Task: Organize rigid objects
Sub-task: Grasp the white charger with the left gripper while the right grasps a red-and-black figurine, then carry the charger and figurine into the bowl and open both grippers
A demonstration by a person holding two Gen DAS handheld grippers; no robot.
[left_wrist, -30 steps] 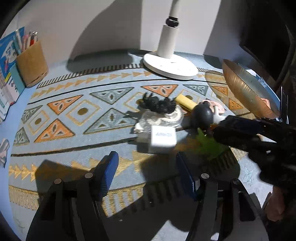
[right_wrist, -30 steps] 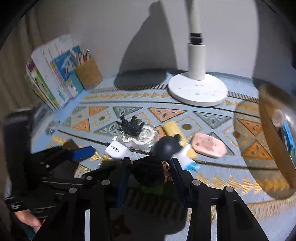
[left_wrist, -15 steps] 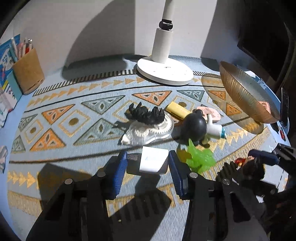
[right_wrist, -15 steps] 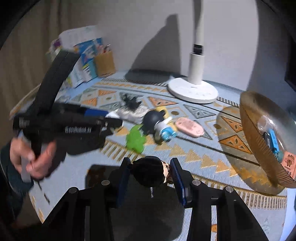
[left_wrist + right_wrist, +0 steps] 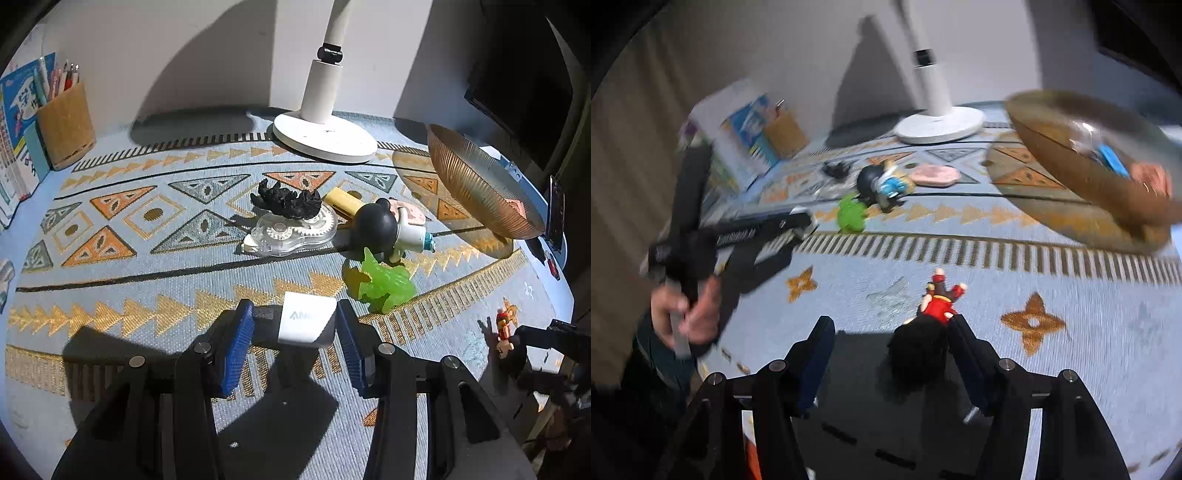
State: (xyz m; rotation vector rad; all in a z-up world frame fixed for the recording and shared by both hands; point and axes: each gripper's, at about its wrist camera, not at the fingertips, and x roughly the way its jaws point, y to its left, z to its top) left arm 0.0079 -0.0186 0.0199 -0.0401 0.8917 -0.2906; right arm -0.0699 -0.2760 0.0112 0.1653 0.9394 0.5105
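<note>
Left tongs (image 5: 295,328) clamp the white charger (image 5: 308,321); right tongs (image 5: 890,354) apart beside the figurine (image 5: 929,325)

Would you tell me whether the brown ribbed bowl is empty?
Not empty: the brown ribbed bowl holds a blue item and a pinkish one.

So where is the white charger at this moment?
In the left wrist view the white charger sits between the blue pads of the left gripper, low in the centre, just above the patterned mat, with the green toy close on its right.
</note>
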